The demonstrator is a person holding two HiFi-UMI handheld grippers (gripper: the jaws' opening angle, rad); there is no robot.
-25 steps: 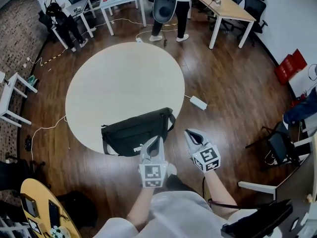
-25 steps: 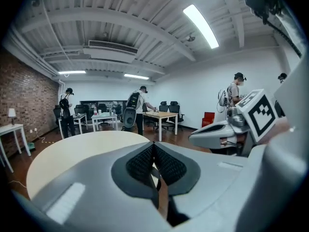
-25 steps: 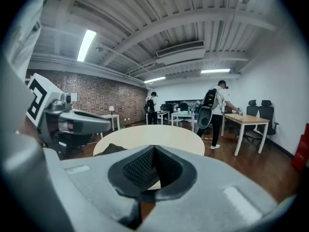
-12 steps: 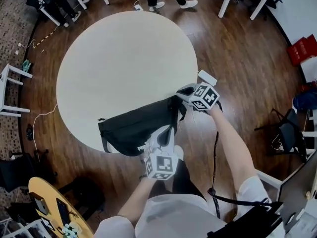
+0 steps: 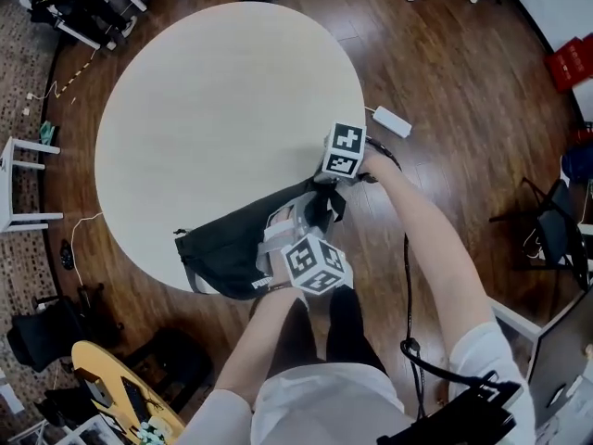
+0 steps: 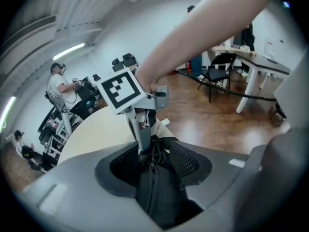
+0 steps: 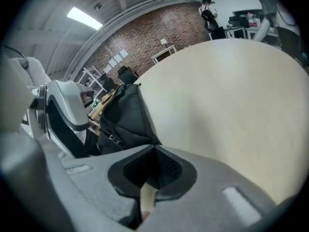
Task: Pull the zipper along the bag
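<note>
A black bag (image 5: 227, 244) lies at the near edge of the round pale table (image 5: 213, 100). My left gripper (image 5: 295, 219) reaches over the bag's right half. In the left gripper view its jaws are opening around the bag's end (image 6: 161, 187), and the zipper (image 6: 151, 170) runs between them with the pads clear of it. My right gripper (image 5: 324, 188) comes in from the far right and is shut on the bag's right tip (image 7: 145, 137). From the left gripper view its fingers (image 6: 143, 137) pinch that tip.
A white power strip (image 5: 392, 120) lies on the wood floor beyond the table. A white stand (image 5: 18, 188) is at the left, a yellow table (image 5: 107, 387) at the near left and a chair (image 5: 556, 239) at the right. People (image 6: 57, 83) are by the desks behind.
My right gripper has swung from beside my left one, off the table, up to the bag's right tip. My left gripper has moved forward over the bag's right half.
</note>
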